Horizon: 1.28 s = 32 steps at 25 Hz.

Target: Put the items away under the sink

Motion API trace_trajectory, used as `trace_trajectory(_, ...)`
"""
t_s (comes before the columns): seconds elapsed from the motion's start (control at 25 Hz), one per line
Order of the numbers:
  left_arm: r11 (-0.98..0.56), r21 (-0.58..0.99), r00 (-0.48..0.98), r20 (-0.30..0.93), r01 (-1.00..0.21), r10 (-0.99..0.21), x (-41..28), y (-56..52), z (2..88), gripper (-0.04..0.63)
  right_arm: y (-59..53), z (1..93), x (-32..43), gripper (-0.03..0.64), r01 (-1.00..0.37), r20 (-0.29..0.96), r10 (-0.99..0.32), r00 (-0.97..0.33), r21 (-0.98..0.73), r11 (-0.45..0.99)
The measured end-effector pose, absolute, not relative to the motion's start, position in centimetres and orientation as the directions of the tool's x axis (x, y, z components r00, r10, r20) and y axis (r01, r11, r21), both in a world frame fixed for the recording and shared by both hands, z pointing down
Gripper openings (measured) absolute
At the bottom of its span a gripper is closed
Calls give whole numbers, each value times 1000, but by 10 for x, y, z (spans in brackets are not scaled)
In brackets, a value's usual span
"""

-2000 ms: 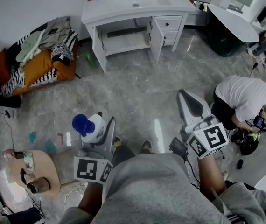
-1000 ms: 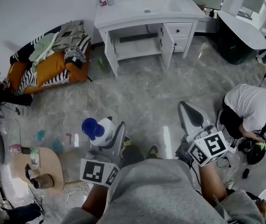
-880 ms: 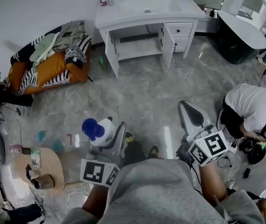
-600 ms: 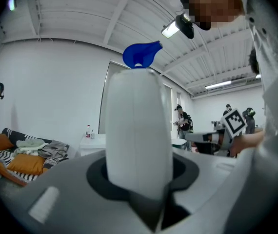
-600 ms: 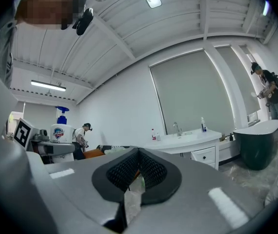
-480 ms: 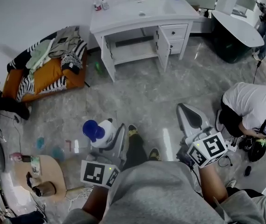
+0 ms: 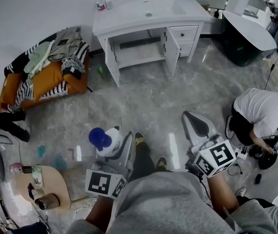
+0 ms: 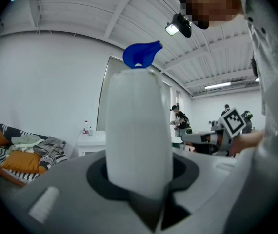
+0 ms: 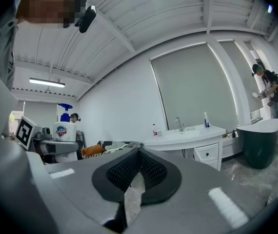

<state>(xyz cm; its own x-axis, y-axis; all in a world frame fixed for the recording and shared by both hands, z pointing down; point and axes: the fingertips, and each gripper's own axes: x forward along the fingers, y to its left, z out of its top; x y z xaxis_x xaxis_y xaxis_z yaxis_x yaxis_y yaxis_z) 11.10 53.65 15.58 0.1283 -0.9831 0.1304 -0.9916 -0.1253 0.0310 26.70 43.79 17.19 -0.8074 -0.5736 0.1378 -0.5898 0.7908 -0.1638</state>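
My left gripper (image 7: 115,152) has its fingers clamped on the white pump bottle (image 7: 106,141), blue cap up, carried above the floor. My right gripper (image 7: 196,126) has its fingers pressed together, empty. The sink cabinet (image 7: 144,21) stands well ahead, its door open.

So the sink cabinet (image 7: 148,14) stood against the far wall, straight ahead, with its door (image 7: 171,47) swung open. A couch (image 7: 44,77) heaped with clothes sat to its left, and a tub (image 7: 246,30) to its right. Closer in, the bottle (image 7: 104,139) sat between the left tongs (image 7: 113,145), with the right tongs (image 7: 197,126) off to its right. A little round tabletop (image 7: 51,179) was near left, and a crouching person (image 7: 258,110) was on the right.
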Motion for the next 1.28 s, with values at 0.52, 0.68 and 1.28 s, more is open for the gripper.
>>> trace_trajectory(0.52, -117, 64, 127, 188, -991, -974, 55, 484, 179, 164, 383, 194, 211, 0, -585, 209, -551, -808, -171, 793)
trace_trajectory(0.68, -128, 76, 140, 178, -989, -974, 36, 451, 177, 164, 354, 199, 186, 0, -589, 229, -549, -804, -178, 788)
trace_trajectory(1.28, -155, 113, 175, 198, -981, -964, -39, 368, 183, 164, 280, 201, 106, 0, -606, 278, -554, -784, -152, 781)
